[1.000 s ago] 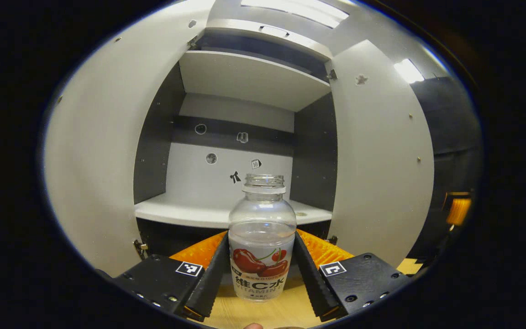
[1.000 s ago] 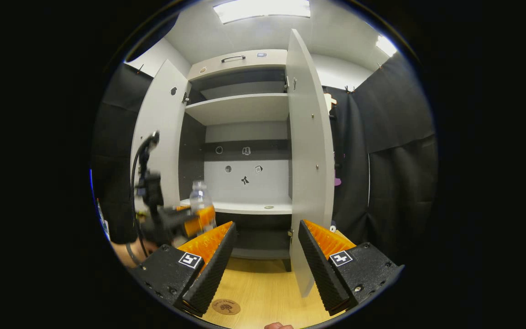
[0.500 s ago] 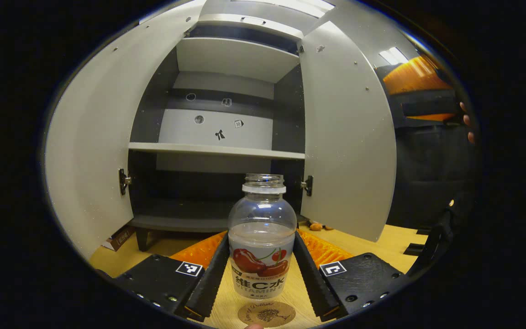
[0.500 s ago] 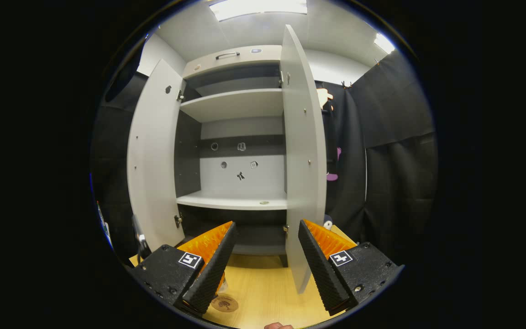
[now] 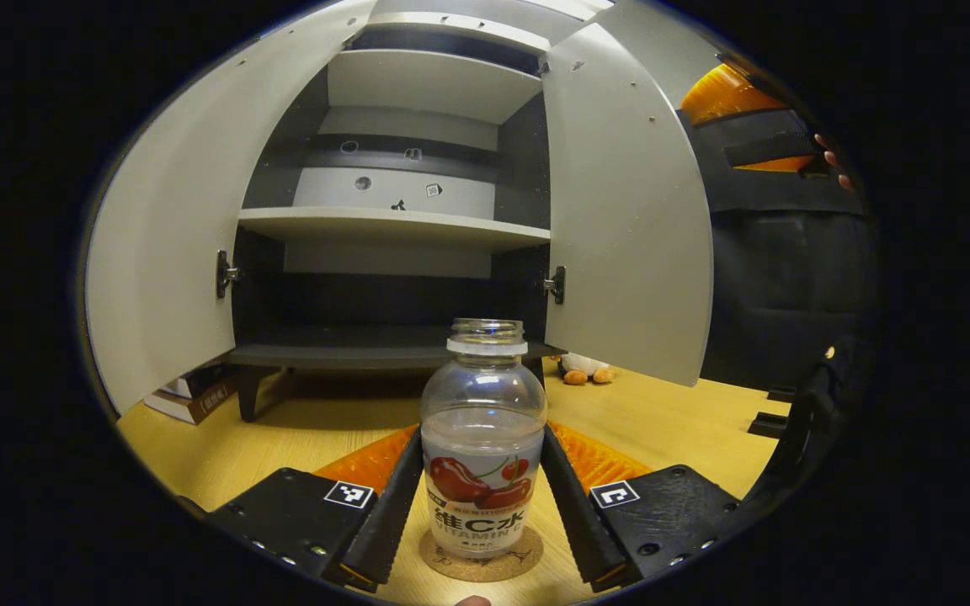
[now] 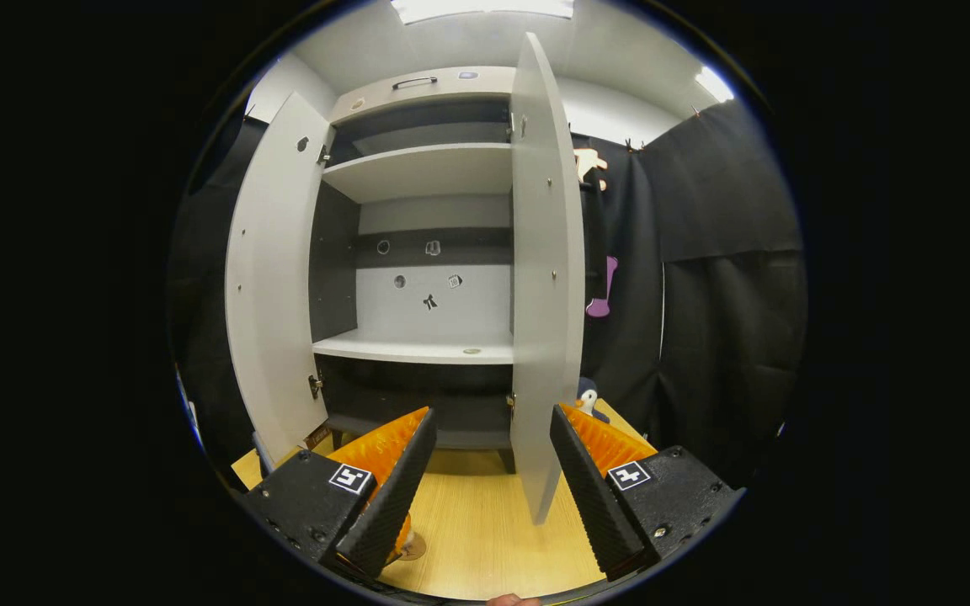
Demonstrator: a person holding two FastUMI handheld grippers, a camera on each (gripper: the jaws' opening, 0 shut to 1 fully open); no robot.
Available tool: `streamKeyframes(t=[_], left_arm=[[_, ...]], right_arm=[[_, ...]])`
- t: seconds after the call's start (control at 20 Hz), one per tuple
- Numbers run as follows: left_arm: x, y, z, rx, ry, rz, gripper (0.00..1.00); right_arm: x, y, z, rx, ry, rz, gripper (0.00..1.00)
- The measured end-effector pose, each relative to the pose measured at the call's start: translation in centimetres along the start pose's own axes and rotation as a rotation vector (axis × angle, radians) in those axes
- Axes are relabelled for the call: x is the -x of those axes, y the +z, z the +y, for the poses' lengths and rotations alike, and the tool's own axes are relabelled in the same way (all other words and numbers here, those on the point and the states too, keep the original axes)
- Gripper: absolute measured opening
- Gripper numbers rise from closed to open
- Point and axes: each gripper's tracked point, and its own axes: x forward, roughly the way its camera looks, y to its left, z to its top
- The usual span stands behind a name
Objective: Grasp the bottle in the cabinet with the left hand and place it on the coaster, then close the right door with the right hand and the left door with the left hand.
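Cabinet [image 6: 418, 353] stands on wooden floor [image 5: 662, 417], both doors swung wide; shelves bare. Right door [image 6: 540, 278] edge-on in right gripper view, its free edge near right gripper [image 6: 485, 471], whose jaws gape on nothing. Left door [image 5: 161, 244] open at far side. Left gripper [image 5: 481, 497] jaws closed against bottle [image 5: 483, 438], uncapped, upright on round cork coaster [image 5: 481, 560] on floor before cabinet. Label: cherries, "C", "VITAMIN"; remaining characters left unread.
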Motion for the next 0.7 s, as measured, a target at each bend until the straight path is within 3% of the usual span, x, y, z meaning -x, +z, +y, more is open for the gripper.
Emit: streamKeyframes(t=[0.4, 0.55, 0.7], left_arm=[[1.0, -0.7, 0.8, 0.015, 0.019, 0.013, 0.81], [1.7, 0.1, 0.7, 0.022, 0.016, 0.025, 0.95], [2.7, 2.7, 0.6, 0.04, 0.011, -0.015, 0.95]], right_arm=[[0.2, -0.3, -0.1, 0.005, -0.007, 0.003, 0.84], [0.3, -0.2, 0.3, -0.004, 0.003, 0.012, 0.84], [0.2, 0.5, 0.2, 0.0, 0.004, -0.007, 0.84]])
